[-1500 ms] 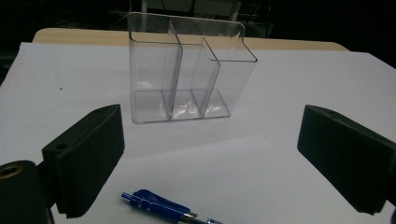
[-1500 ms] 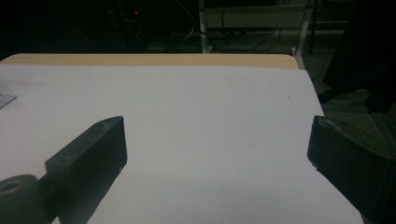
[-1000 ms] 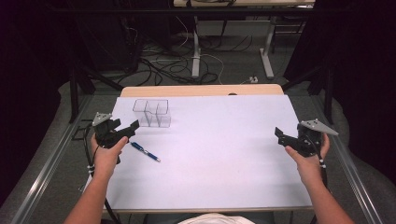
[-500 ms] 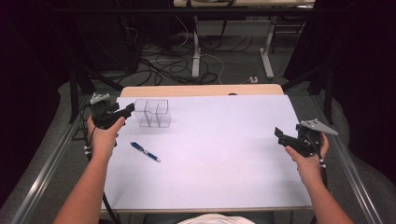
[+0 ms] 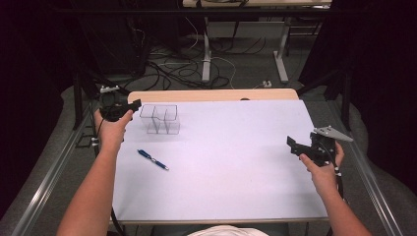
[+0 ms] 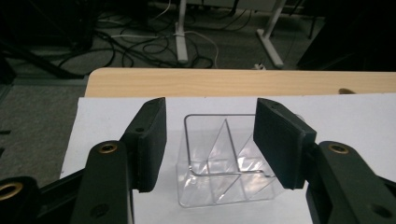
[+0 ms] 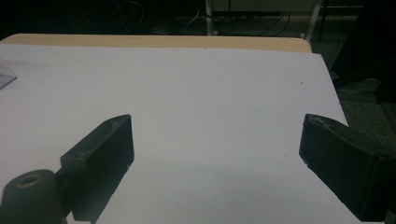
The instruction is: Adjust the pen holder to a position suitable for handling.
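Left gripper (image 5: 129,106) raised forward, right gripper (image 5: 293,145) low; both jaws apart.

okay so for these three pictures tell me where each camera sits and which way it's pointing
High view: above the person's side, looking forward and down on the table; both forearms, left claw, right claw.
Left gripper view: rides the left claw, facing the clear divided box; jaws apart.
Right gripper view: rides the right claw, facing bare tabletop; jaws apart.
Shared: high and left gripper views both show the box.
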The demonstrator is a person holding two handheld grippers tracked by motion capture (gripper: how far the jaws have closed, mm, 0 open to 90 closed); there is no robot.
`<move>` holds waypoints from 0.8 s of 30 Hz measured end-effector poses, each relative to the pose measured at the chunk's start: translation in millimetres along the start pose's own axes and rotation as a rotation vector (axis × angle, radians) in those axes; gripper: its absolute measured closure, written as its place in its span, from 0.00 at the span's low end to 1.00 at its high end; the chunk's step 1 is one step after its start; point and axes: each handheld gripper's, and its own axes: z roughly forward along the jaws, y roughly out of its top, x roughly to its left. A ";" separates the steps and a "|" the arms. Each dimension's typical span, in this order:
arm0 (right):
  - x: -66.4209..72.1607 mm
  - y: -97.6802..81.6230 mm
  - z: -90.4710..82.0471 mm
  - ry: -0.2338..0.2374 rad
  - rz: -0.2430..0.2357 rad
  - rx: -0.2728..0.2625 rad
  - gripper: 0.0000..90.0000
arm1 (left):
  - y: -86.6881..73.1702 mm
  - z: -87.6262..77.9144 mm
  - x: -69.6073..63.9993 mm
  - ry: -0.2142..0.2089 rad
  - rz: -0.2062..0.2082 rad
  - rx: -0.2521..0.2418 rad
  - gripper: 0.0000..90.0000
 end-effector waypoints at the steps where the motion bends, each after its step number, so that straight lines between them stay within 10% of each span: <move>1: 1.2 -0.6 0.9 0.000 0.012 -0.002 0.08 | 0.2 3.1 0.5 0.003 -0.004 0.001 0.54; 24: 1.0 -3.3 5.6 0.031 0.004 0.036 0.00 | -5.2 45.8 6.8 0.051 -0.002 0.184 0.78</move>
